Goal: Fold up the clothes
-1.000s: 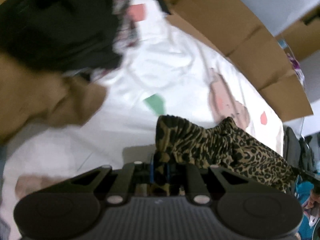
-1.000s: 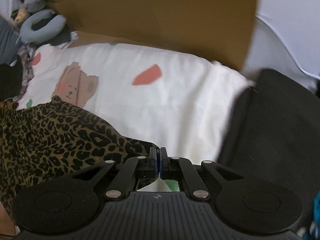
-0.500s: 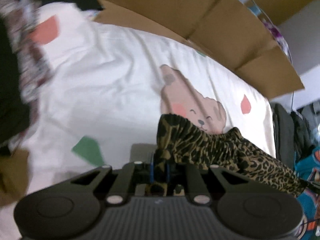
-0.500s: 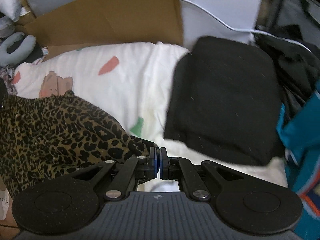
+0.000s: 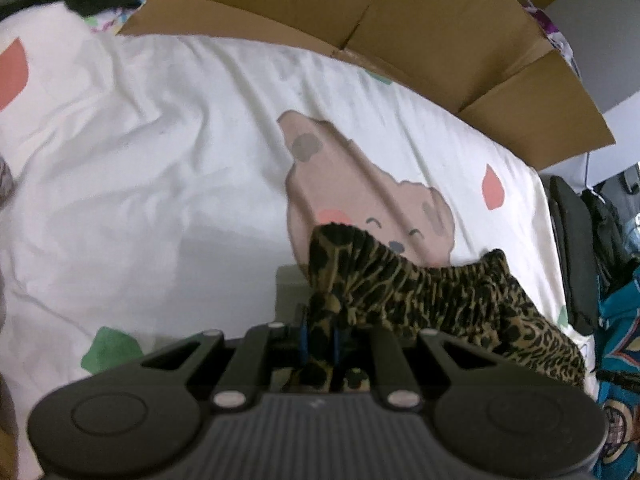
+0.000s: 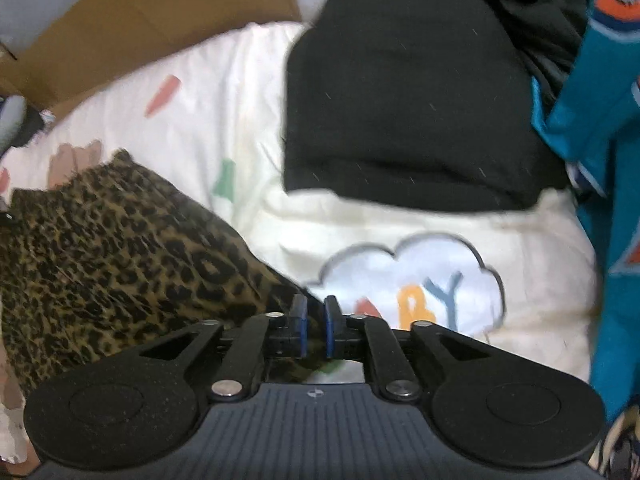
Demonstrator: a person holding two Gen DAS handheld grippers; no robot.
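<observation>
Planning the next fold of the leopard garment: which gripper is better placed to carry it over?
Probably left. The left gripper is shut on the leopard garment; the right gripper has just been opening, and its pads no longer press the cloth.

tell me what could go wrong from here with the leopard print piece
1. The right gripper has just been opening and its pads no longer press the leopard print garment; that end may drop unevenly and crease.
2. The left gripper pinches only a bunched bit of the elastic edge, so the cloth could slip out.
3. The folded black garment lies close by; a sweep of the fabric might disturb it.
</observation>
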